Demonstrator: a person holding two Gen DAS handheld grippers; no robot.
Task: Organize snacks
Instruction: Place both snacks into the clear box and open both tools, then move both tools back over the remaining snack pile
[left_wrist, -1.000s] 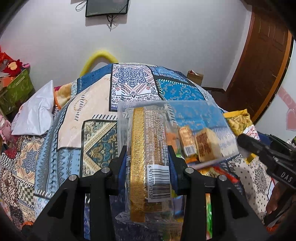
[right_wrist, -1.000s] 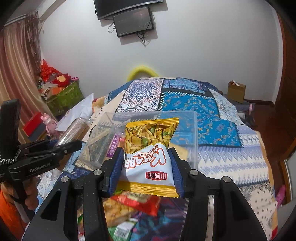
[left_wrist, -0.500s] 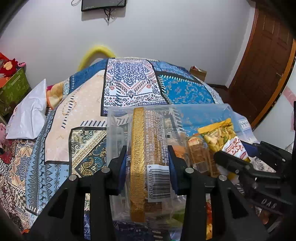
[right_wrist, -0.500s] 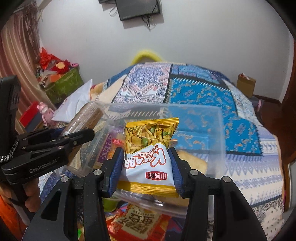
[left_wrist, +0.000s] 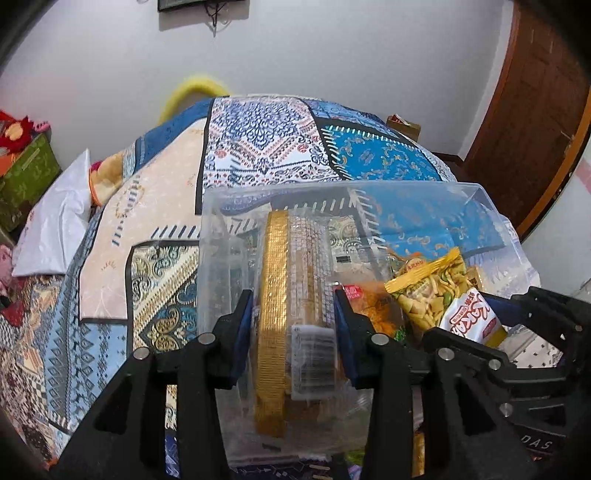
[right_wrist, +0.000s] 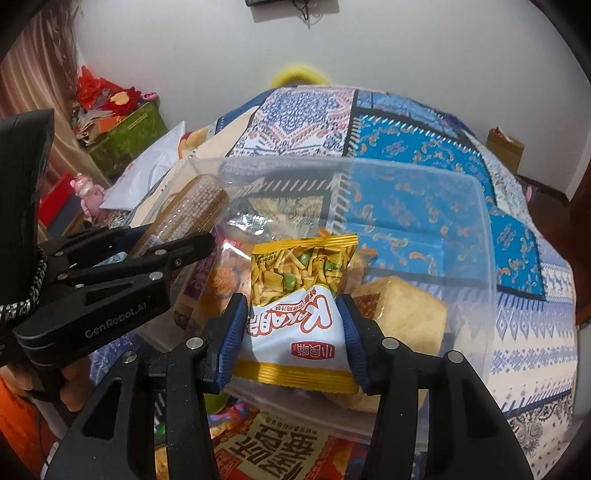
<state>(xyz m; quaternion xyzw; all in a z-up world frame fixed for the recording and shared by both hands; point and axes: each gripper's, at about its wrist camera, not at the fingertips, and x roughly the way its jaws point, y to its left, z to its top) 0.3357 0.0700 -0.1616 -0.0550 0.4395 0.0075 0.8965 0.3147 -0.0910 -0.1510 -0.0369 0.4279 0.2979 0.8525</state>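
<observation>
A clear plastic box (left_wrist: 406, 189) (right_wrist: 388, 164) stands on the bed with several snacks inside. My left gripper (left_wrist: 293, 321) grips a long clear biscuit packet with a gold stripe (left_wrist: 288, 273) (right_wrist: 199, 206), held upright over the box's left part. Its jaws are opening, and the packet is still between the pads. My right gripper (right_wrist: 291, 317) grips a yellow and white snack bag (right_wrist: 295, 295) (left_wrist: 436, 291) over the box's near right part. Those jaws are opening slightly, with the pads still on the bag.
A pale biscuit block (right_wrist: 402, 314) lies in the box. A red packet (right_wrist: 280, 443) lies in front of the box. The patchwork bedspread (left_wrist: 258, 147) stretches beyond, with a white pillow (left_wrist: 55, 221) left. A green crate (right_wrist: 125, 136) and a wooden door (left_wrist: 535, 110) flank the bed.
Both grippers have moved forward and down, bringing their packets from in front of the box to over its inside. The right gripper with its bag has come into the left wrist view.
</observation>
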